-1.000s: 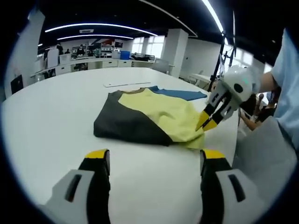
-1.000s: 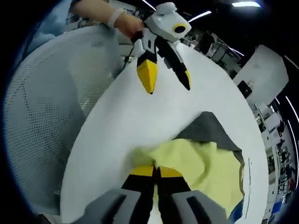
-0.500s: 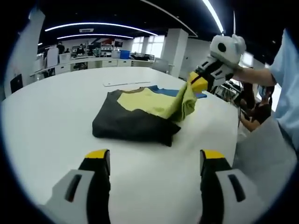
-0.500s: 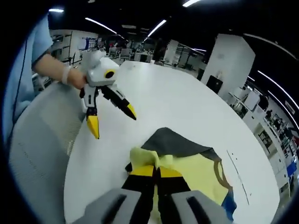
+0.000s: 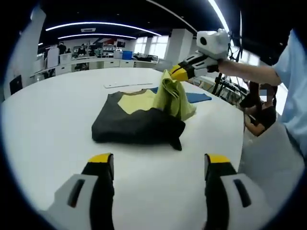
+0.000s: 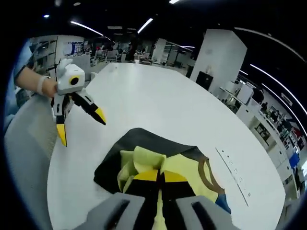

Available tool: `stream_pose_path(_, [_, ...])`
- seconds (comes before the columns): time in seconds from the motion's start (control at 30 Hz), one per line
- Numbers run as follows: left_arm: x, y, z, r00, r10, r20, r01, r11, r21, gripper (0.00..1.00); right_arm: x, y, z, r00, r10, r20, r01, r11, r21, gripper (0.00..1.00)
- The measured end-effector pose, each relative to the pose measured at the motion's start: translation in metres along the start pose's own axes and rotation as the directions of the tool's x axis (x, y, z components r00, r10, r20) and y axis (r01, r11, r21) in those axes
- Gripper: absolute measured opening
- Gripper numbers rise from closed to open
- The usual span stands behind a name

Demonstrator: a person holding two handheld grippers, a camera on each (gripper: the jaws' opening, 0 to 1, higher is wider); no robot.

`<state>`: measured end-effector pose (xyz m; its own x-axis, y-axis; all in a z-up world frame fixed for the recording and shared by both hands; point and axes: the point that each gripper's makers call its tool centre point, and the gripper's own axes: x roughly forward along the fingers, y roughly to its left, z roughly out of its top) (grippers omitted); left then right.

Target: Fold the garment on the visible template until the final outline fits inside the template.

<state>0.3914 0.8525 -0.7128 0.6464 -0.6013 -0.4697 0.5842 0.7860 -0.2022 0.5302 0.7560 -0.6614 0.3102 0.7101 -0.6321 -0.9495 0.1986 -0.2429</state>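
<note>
**Q:** While the right gripper [image 5: 176, 73] lifts a yellow flap clear of the pile, where does the garment [image 5: 139, 120] lie?

**A:** It sits mid-table on the white table [image 5: 43, 124], a dark and yellow top already part-folded, with a blue sheet [image 5: 196, 97] — likely the template — showing from under its far edge. In the right gripper view the garment [image 6: 144, 158] lies just ahead of that gripper's own jaws.

**Q:** How do the claws stand?

**A:** The right gripper's [image 6: 159, 176] jaws are pressed together on the yellow fabric, pinching a raised fold so it hangs free of the dark layer below. The left gripper [image 5: 156, 160] holds nothing; its jaws are spread wide, low over bare table on the near side of the cloth. Seen from the right gripper view, the left gripper [image 6: 79, 125] hangs well apart from the garment, yellow tips parted.

**Q:** Why that arrangement?

**A:** The lifted flap looks meant to be carried across and laid over the dark part — narrowing the outline toward the template. The left claw appears parked, ready to pin or smooth.
</note>
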Motion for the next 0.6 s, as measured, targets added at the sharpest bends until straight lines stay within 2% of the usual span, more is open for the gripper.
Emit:
stream_pose_path(0.17, [0.004,-0.002,0.001,1.000,-0.003,0.003,0.003,1.000,-0.005,0.72,0.012,-0.015,-0.010,0.999,-0.022,-0.026,0.022,0.999,0.026,0.00])
stream_pose_path(0.33, [0.010,-0.006,0.001,1.000,-0.009,0.007,0.009,1.000,-0.015,0.69,0.025,-0.030,-0.029,0.997,-0.030,-0.064,0.035,0.997,0.075,0.00])
stream_pose_path(0.6, [0.021,-0.016,0.000,1.000,-0.027,0.016,0.027,0.999,-0.042,0.67,0.040,-0.036,-0.064,0.992,-0.030,-0.126,0.049,0.987,0.152,0.00])
